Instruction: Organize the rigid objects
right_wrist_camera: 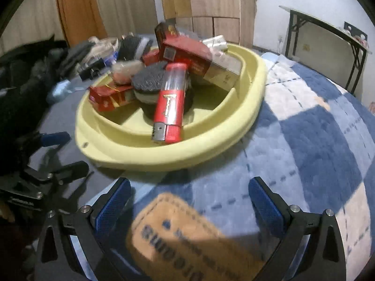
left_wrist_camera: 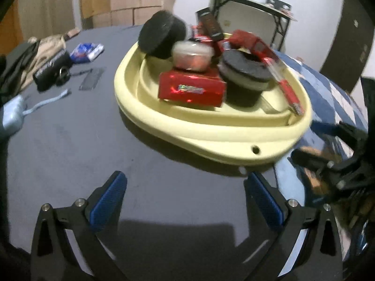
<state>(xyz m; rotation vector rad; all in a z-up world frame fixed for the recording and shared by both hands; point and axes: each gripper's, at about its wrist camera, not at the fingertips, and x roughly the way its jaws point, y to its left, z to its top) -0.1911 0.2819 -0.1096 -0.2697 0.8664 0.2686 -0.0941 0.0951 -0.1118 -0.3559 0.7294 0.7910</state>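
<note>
Yellow basin (left_wrist_camera: 211,128) on the dark blanket, already piled: red box (left_wrist_camera: 191,90), pink-lidded jar (left_wrist_camera: 193,55), black round sponges (left_wrist_camera: 161,34), red lighter (right_wrist_camera: 170,107) leaning on the rim. Looks mostly done. Left gripper (left_wrist_camera: 186,197) and right gripper (right_wrist_camera: 189,201) both spread wide, holding nothing, hovering just short of the basin. Loose bits well apart at far left: blue packet (left_wrist_camera: 86,51), black pouch (left_wrist_camera: 50,69).

Bare dark cloth (left_wrist_camera: 70,145) before the crowded yellow basin (left_wrist_camera: 211,131) (clutter (left_wrist_camera: 51,68) far left).
</note>
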